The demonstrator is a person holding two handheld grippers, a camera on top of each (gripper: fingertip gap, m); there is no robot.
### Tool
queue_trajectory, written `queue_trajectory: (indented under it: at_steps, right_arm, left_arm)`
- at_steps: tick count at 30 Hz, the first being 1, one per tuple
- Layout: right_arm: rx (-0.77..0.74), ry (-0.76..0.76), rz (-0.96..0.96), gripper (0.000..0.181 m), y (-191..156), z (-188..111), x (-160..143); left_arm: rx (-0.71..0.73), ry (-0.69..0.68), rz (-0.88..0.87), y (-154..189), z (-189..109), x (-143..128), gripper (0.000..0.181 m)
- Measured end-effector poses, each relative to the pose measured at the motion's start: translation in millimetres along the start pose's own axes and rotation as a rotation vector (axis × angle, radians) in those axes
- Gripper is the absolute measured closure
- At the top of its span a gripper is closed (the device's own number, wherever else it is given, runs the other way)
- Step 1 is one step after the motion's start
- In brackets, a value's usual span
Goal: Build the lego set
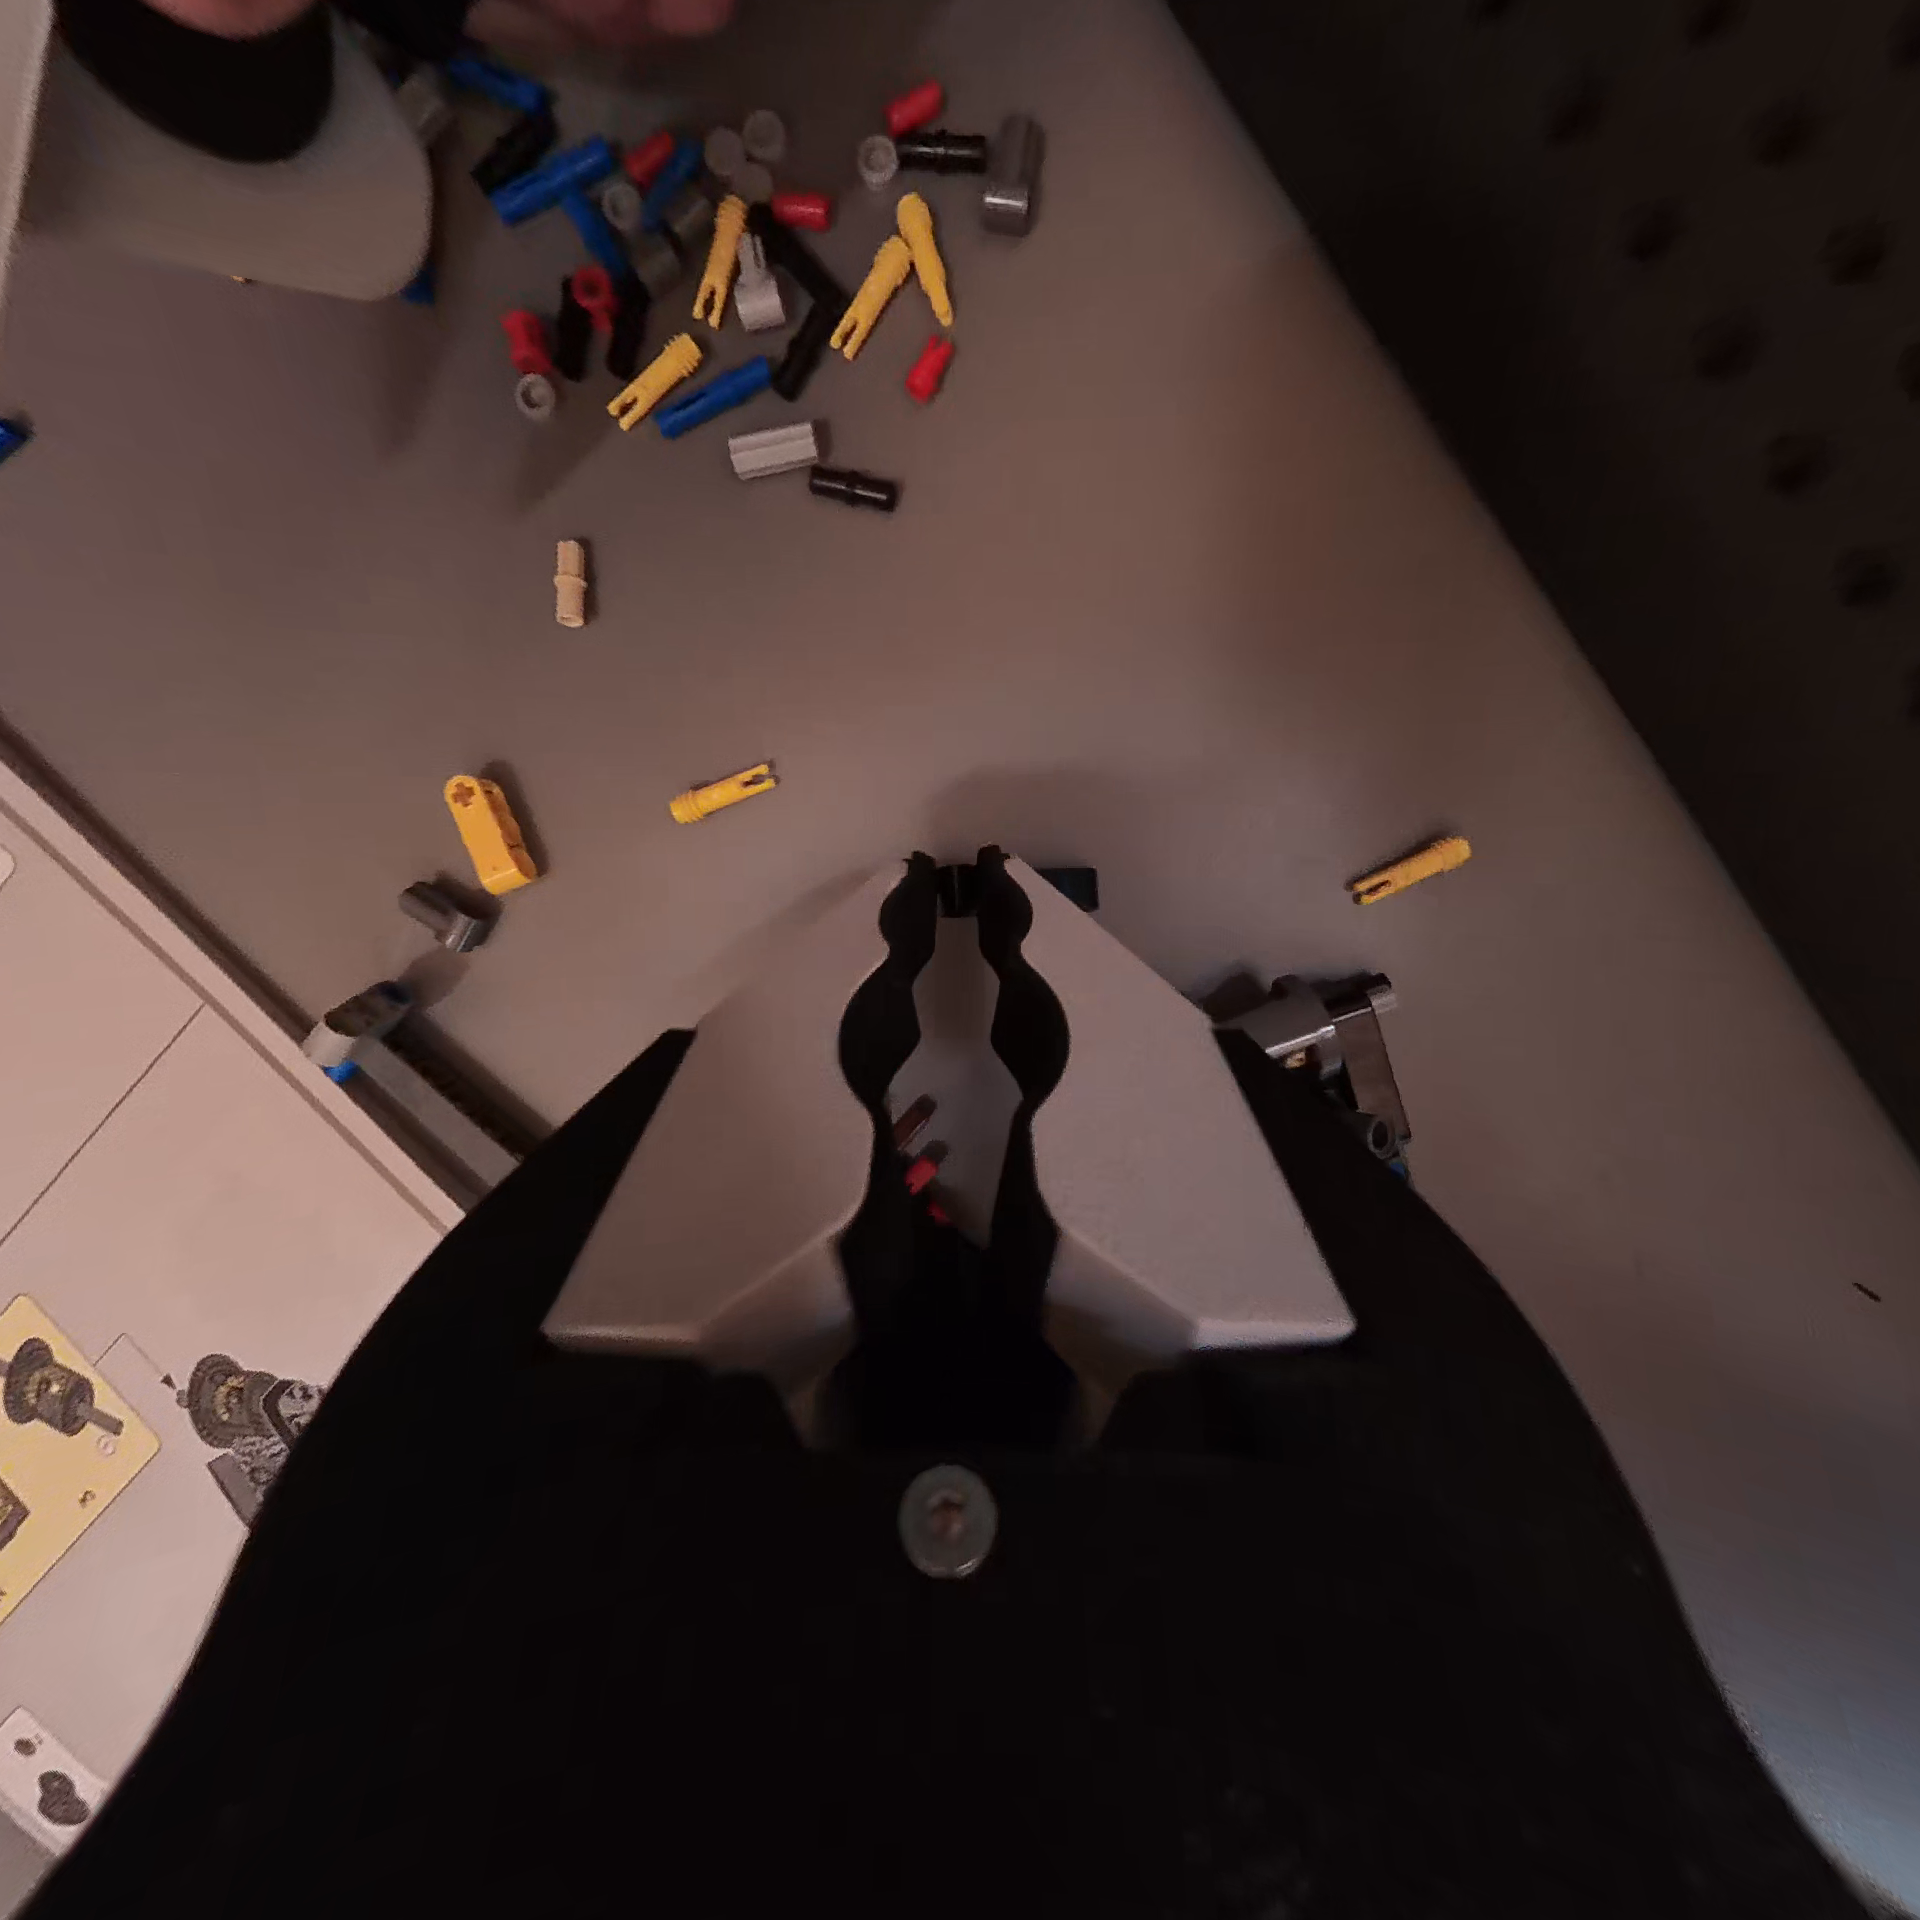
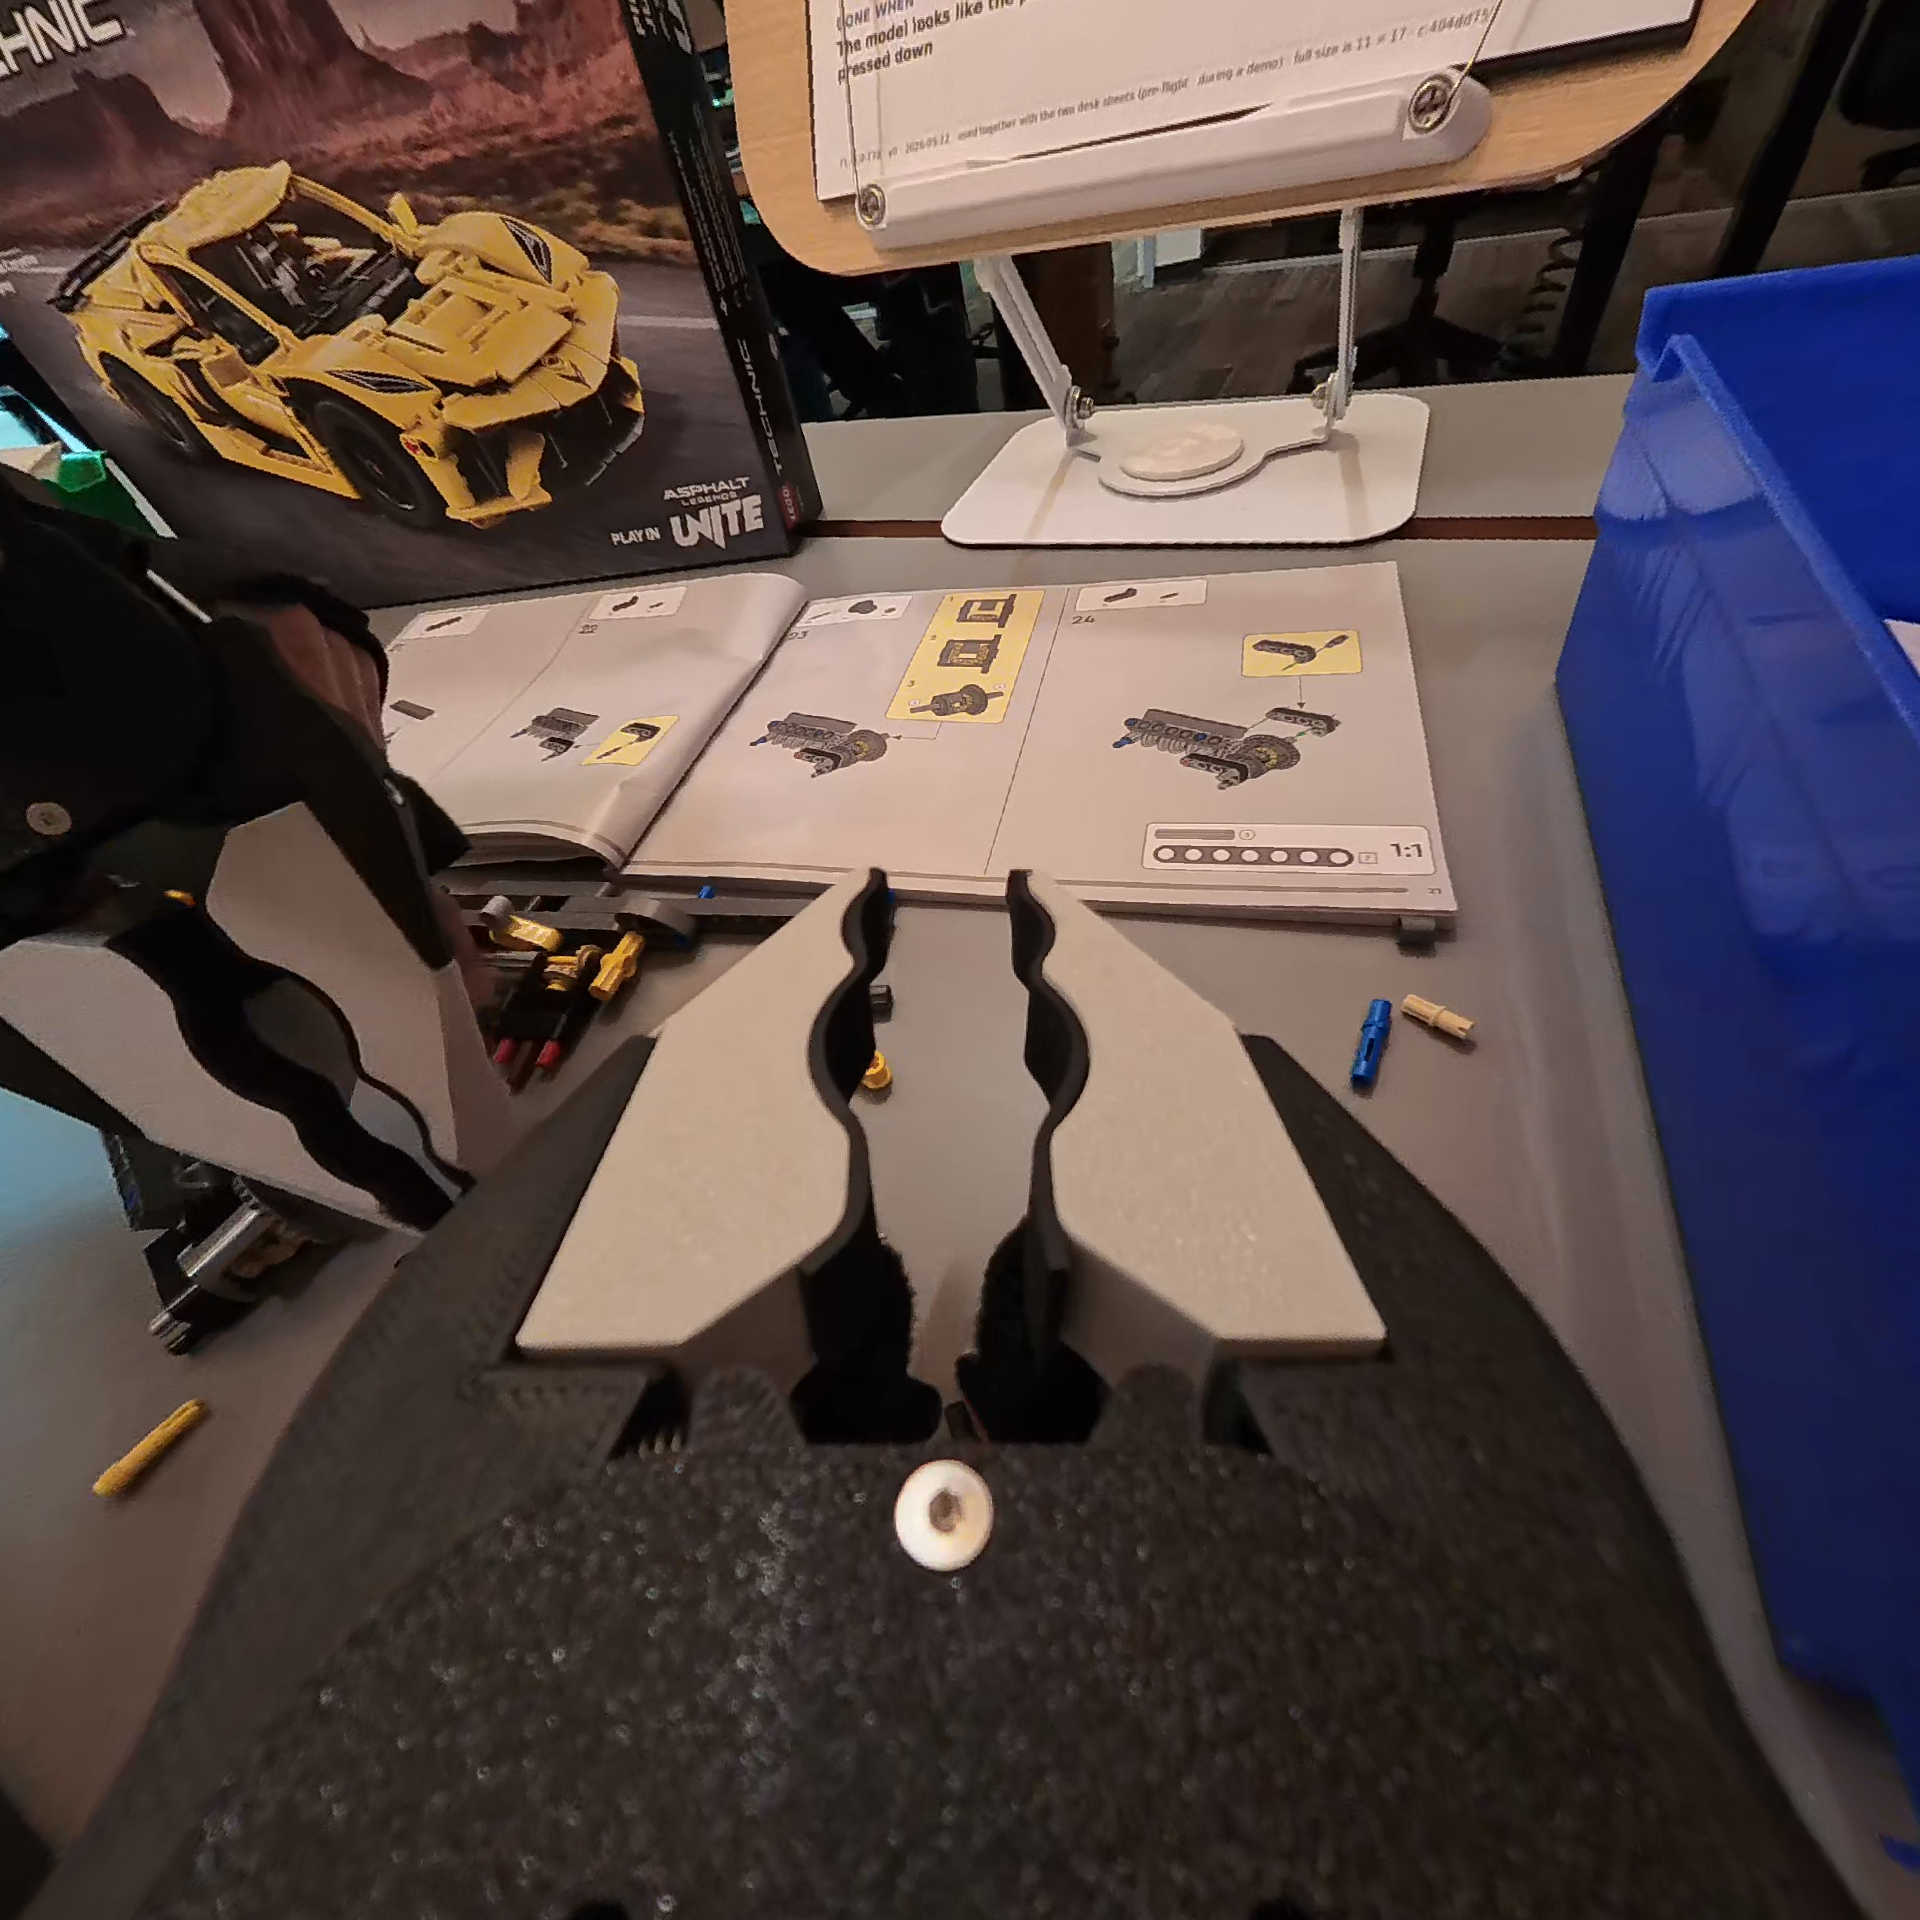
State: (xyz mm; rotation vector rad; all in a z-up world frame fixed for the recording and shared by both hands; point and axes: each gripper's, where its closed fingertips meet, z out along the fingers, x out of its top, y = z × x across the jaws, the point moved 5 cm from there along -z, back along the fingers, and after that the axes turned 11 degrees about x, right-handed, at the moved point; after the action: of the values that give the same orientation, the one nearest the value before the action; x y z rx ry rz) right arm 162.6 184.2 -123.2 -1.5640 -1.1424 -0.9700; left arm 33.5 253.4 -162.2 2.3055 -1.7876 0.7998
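Observation:
In the left wrist view my left gripper [image 1: 954,883] points down at the grey table [image 1: 1039,644]. Its tips are closed on a small black pin [image 1: 954,894], and a blue piece [image 1: 1081,883] shows just behind the right tip. A partly built grey and black assembly [image 1: 1320,1029] lies to its right. A pile of loose blue, yellow, red, black and grey pins [image 1: 727,270] lies farther off. In the right wrist view my right gripper [image 2: 951,904] is open and empty, just short of the open instruction booklet [image 2: 1039,727]. The left gripper [image 2: 260,987] shows at its left, over the assembly [image 2: 229,1257].
A lego box [image 2: 364,312] and a white document stand [image 2: 1184,468] stand behind the booklet. A blue bin [image 2: 1766,831] is at the right. A blue pin [image 2: 1371,1039], a tan pin [image 2: 1439,1018] and a yellow pin [image 2: 145,1449] lie loose. More yellow pins [image 1: 1411,871] lie near the table edge. Left tips to right tips: about 15 cm.

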Motion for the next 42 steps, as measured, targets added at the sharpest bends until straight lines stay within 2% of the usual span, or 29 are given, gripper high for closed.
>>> queue_trajectory:
  at_steps: [5, 7, 10, 13, 16, 19, 22, 25, 31, 36, 37, 39, 42]
  right_arm:
    - [0.007, -0.006, -0.026, 0.156, -4, -1, 1]
    - [0.014, -0.073, -0.050, 0.156, -17, -11, 4]
    - [0.189, -0.187, -0.049, 0.157, -75, -31, -1]
    - [0.361, -0.417, 0.001, 0.155, -136, -33, -38]
    - [0.343, -0.597, -0.053, 0.155, -163, -21, -71]
    - [0.327, -0.695, -0.110, 0.154, -177, -6, -86]
    - [0.275, -0.734, -0.170, 0.155, -181, 0, -94]
    - [0.251, -0.714, -0.185, 0.160, -186, 2, -93]
    - [0.207, -0.771, -0.150, 0.176, -186, 3, -96]
    - [0.174, -0.771, -0.187, 0.177, -175, 2, -88]
    - [0.132, -0.750, -0.236, 0.177, -164, -2, -81]
    - [-0.032, -0.717, -0.343, 0.177, -117, -14, -59]
    - [-0.198, -0.701, -0.255, 0.177, -30, -34, -35]
  left_arm:
    - [0.018, 0.017, -0.022, 4, -3, -2, 0.174]
    - [0.062, 0.046, -0.083, 3, -13, -2, 0.161]
    - [0.158, 0.172, -0.274, 5, -50, -5, 0.152]
    - [0.339, 0.343, -0.528, 13, -87, -24, 0.154]
    - [0.558, 0.469, -0.740, 24, -106, -49, 0.161]
    - [0.689, 0.572, -0.822, 36, -117, -56, 0.166]
    - [0.715, 0.600, -0.810, 41, -122, -53, 0.167]
    - [0.678, 0.623, -0.806, 42, -123, -50, 0.166]
    - [0.690, 0.636, -0.816, 45, -129, -53, 0.166]
    - [0.721, 0.642, -0.821, 44, -136, -57, 0.166]
    - [0.724, 0.636, -0.823, 44, -136, -58, 0.166]
    - [0.736, 0.619, -0.824, 44, -134, -60, 0.166]
    - [0.736, 0.599, -0.819, 43, -131, -60, 0.166]
